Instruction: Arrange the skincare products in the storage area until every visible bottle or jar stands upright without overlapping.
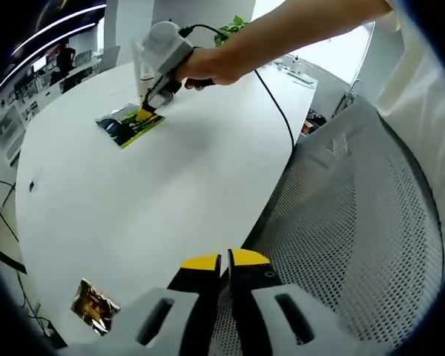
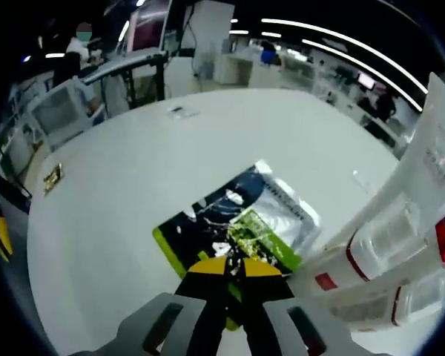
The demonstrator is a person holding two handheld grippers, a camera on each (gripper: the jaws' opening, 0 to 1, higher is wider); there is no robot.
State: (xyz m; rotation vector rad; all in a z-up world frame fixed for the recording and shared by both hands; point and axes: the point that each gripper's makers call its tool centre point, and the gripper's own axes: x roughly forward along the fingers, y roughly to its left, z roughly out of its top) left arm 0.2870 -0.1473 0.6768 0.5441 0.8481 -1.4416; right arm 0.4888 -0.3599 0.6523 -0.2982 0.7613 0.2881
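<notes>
The desk [image 1: 170, 185] is plain white. The sachet [image 2: 237, 222] is black and lime green with white print and a silvery foil end. A second small packet [image 1: 94, 304] is gold foil. The white bottles [image 2: 400, 245] carry red bands. Each tool [image 1: 224, 261] [image 2: 235, 268] has yellow tips on black jaws and a grey body. The chair back [image 1: 356, 222] is grey mesh.

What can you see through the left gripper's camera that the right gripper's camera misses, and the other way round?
Left gripper view alone: a mesh chair back, a gold foil packet, and the person's hand holding the right gripper. Right gripper view alone: white bottles with red trim lying beside the packet. Both share the white table and the green and black sachet.
</notes>
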